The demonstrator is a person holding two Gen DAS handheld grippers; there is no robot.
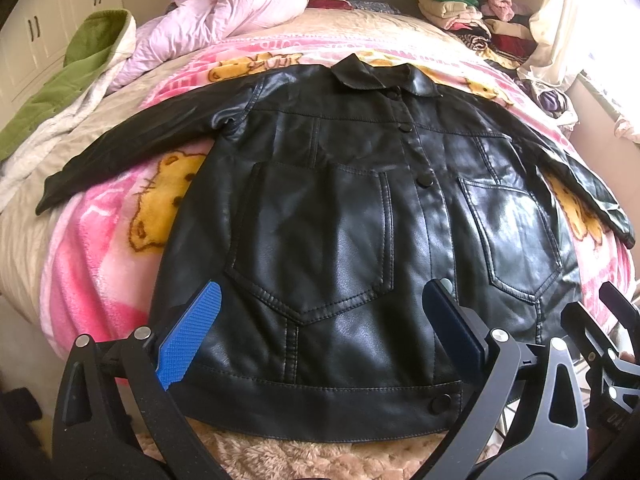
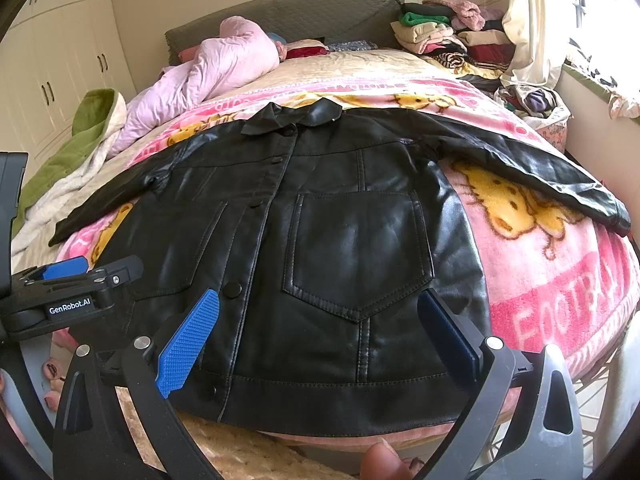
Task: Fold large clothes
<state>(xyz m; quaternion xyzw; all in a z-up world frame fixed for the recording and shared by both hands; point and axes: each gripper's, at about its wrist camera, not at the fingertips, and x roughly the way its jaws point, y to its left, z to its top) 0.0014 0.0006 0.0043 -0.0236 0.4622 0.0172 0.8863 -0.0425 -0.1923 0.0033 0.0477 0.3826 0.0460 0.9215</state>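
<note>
One black leather jacket (image 1: 340, 216) flat on pink blanket (image 1: 96, 264), two chest pockets, left tool (image 1: 320, 328) and right tool (image 2: 316, 332) both apart.

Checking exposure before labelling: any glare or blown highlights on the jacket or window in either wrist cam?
Left wrist: window corner blown out, soft sheen on the black jacket, seams readable. Right wrist: window clipped too, glare patch on the pocket; fisheye bends the bed edges.

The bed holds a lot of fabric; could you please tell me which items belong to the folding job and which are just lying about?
Part of the job: black leather jacket, left gripper, right gripper.

Lying about: pink quilt, green blanket, stacked clothes, cartoon blanket.
</note>
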